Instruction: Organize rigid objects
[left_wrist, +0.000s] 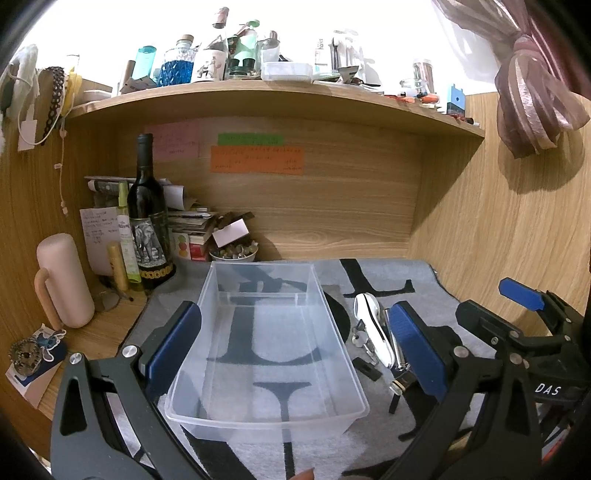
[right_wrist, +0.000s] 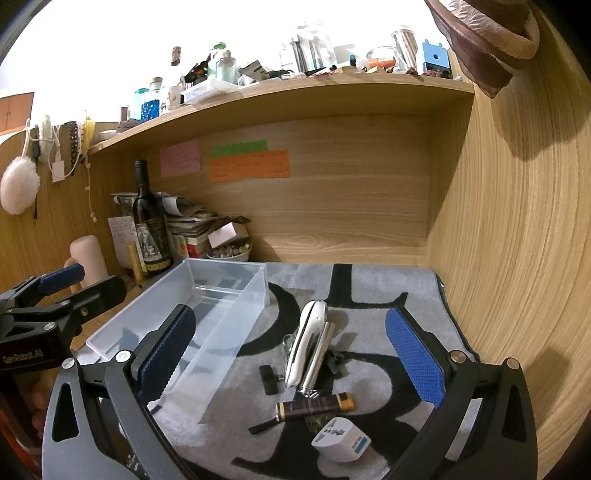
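An empty clear plastic bin (left_wrist: 266, 343) stands on the grey lettered mat (left_wrist: 373, 277); it also shows in the right wrist view (right_wrist: 207, 314). My left gripper (left_wrist: 295, 343) is open, its jaws wide on either side of the bin. To the bin's right lie a white oblong device (right_wrist: 306, 341), a silver tool (right_wrist: 317, 363), a small black adapter (right_wrist: 269, 378), a brown-and-gold tube (right_wrist: 314, 406) and a white travel plug (right_wrist: 341, 439). My right gripper (right_wrist: 291, 358) is open above these, holding nothing.
A dark wine bottle (left_wrist: 147, 218), a pink flask (left_wrist: 64, 280), stacked papers and a small bowl (left_wrist: 232, 253) crowd the back left. Wooden walls (right_wrist: 517, 240) enclose the back and right. A cluttered shelf (left_wrist: 258, 96) runs overhead.
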